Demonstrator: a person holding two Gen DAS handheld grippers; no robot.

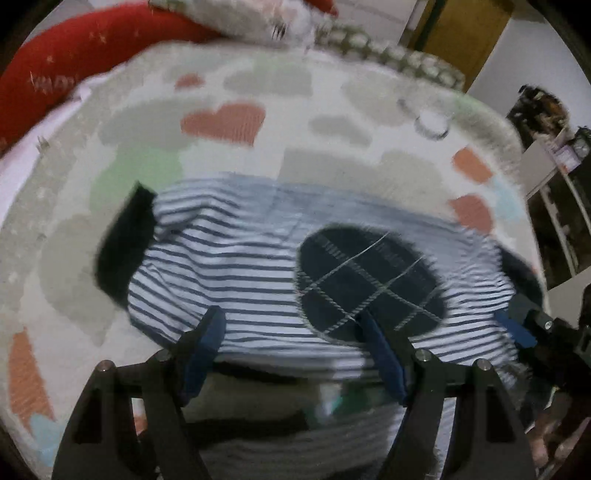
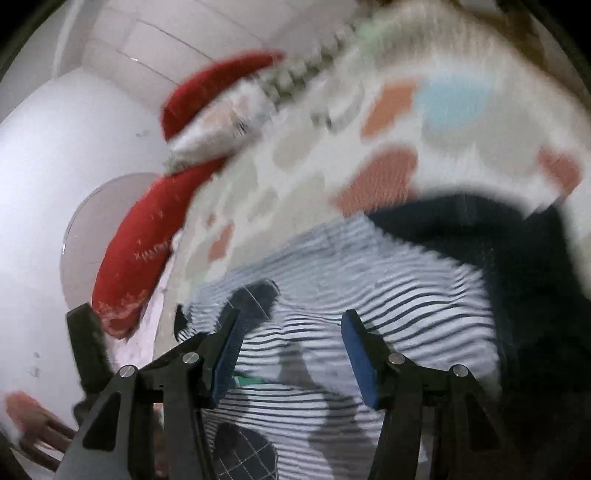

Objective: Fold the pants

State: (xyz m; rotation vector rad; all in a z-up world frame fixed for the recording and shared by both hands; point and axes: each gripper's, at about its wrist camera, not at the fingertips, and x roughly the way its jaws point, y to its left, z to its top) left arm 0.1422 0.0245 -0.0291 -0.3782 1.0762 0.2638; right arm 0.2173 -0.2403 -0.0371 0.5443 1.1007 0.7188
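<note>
Fingers wide on both: left gripper [image 1: 291, 332] and right gripper [image 2: 290, 347] hover over the striped pants [image 1: 240, 258] on the bed [image 1: 332, 147]. Blurry, but looks mid-fold; next, regrip an edge.

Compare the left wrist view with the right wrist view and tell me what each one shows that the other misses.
Left wrist only: a yellow-brown door, cluttered shelves, and the right tool at the frame's edge.

Right wrist only: a white wall with a round clear panel.

Both: the striped pants with dark checked patch, the heart-print blanket, the red pillow, and each view's own tool open over the pants, left tool.
</note>
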